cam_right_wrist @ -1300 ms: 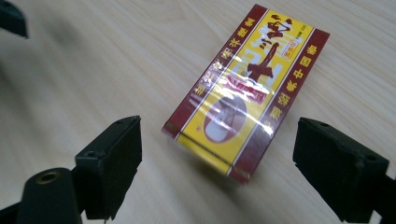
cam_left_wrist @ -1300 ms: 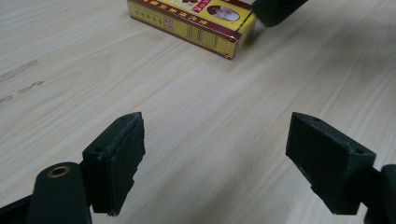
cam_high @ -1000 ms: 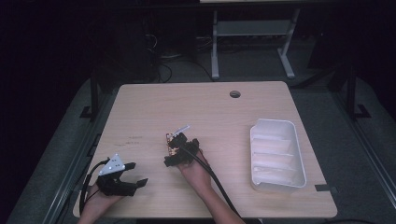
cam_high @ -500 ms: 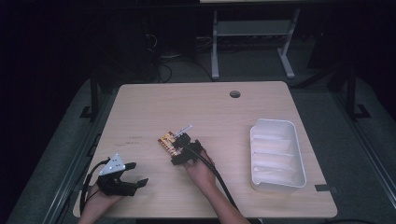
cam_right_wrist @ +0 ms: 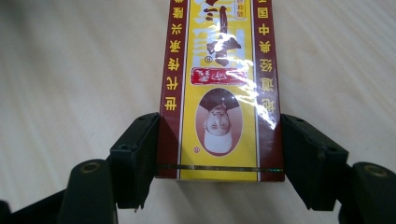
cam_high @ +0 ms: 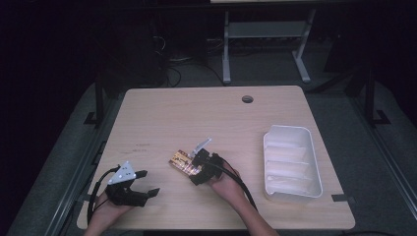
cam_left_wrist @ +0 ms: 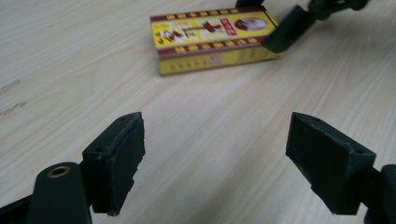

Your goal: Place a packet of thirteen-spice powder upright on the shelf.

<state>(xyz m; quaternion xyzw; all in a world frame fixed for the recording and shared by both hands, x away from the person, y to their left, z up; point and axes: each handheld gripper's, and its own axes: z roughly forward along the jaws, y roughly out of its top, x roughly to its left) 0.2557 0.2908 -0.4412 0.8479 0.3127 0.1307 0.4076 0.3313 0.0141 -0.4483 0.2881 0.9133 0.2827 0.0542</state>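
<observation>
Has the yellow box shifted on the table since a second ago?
Yes. The yellow box, clamped in the right gripper, has slid left, farther from the white tray.

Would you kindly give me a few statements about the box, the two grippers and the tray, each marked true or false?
1. The right gripper has its jaws on both long sides of the yellow and red box. True.
2. The box lies inside the white tray. False: it lies on the wooden table, left of the tray.
3. The left gripper holds the box. False: its jaws stand open over bare table, with the box farther off.
4. The tray has nothing in its compartments. True.
5. The box stands upright on one end. False: it lies flat, printed face up.
</observation>
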